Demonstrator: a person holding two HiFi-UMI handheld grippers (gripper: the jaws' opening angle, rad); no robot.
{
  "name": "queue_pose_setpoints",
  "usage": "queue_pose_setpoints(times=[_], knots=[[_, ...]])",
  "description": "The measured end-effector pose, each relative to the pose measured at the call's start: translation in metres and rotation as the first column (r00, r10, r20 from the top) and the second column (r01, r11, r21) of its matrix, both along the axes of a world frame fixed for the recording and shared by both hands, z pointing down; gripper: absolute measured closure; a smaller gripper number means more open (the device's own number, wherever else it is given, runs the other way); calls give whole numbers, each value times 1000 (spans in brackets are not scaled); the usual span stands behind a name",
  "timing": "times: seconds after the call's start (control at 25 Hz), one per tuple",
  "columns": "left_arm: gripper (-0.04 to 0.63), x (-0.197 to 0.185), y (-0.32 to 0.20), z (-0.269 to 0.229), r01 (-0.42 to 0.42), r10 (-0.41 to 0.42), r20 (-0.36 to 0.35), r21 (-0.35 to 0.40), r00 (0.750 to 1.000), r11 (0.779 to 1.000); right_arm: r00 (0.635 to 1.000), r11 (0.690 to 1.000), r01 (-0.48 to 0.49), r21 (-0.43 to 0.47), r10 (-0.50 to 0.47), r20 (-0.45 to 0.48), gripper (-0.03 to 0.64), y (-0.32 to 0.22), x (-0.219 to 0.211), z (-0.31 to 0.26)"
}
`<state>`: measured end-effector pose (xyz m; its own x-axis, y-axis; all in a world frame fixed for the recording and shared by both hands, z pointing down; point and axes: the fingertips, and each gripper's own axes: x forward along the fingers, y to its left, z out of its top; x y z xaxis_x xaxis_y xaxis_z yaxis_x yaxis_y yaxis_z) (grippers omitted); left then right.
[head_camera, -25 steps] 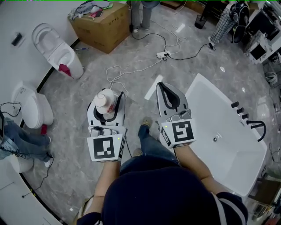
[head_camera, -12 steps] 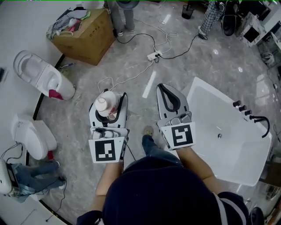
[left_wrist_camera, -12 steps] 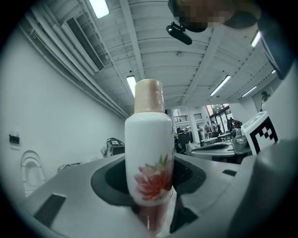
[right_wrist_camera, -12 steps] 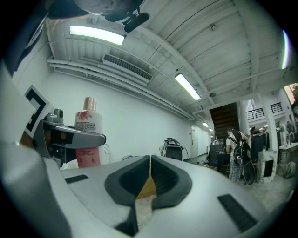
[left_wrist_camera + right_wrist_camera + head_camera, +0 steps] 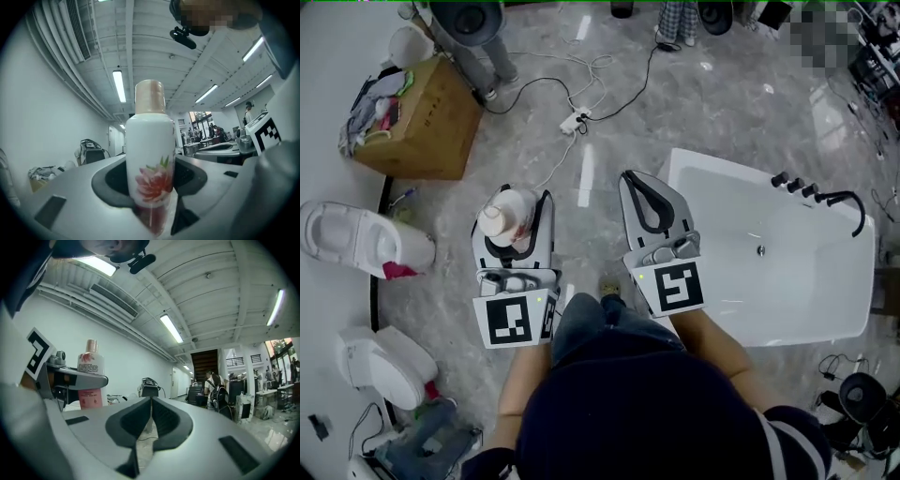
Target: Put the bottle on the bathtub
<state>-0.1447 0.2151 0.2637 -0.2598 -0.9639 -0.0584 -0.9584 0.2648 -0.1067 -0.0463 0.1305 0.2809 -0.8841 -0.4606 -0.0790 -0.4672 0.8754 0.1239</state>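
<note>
White bottle (image 5: 150,159) is clamped by left gripper (image 5: 523,211); right gripper (image 5: 151,404)'s fingers (image 5: 172,420) touch.

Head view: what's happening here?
A person carries two tools. The left tool grips a white flowered bottle upright. The right tool is shut and empty. The bathtub stands on the person's right, and the bottle is not over it yet.

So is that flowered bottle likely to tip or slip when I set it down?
Likely tippy: the bottle looks tall and narrow, and the bathtub rim seems slim. Its glossy body may slip in the left tongs. Probably rigid: no denting shows.
</note>
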Motion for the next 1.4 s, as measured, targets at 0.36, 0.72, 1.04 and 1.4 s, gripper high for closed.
queue_pose_setpoints(times=[0.36, 0.72, 1.04, 1.4], knots=[[362, -16, -72, 7, -152, 152, -28, 1, 988, 988, 985, 986, -165, 14, 166, -48, 589, -57, 2, 6], [362, -94, -167, -4, -300, 300, -5, 12, 954, 954, 948, 950, -313, -13, 311, -65, 589, -140, -74, 6], [362, -157, -235, -4, -427, 427, 12, 14, 904, 904, 900, 900, -435, -11, 434, -45, 589, -195, -131, 9], [362, -151, -284, 19, -581, 581, -25, 4, 814, 814, 778, 779, -626, -28, 622, -86, 589, -222, -99, 30]])
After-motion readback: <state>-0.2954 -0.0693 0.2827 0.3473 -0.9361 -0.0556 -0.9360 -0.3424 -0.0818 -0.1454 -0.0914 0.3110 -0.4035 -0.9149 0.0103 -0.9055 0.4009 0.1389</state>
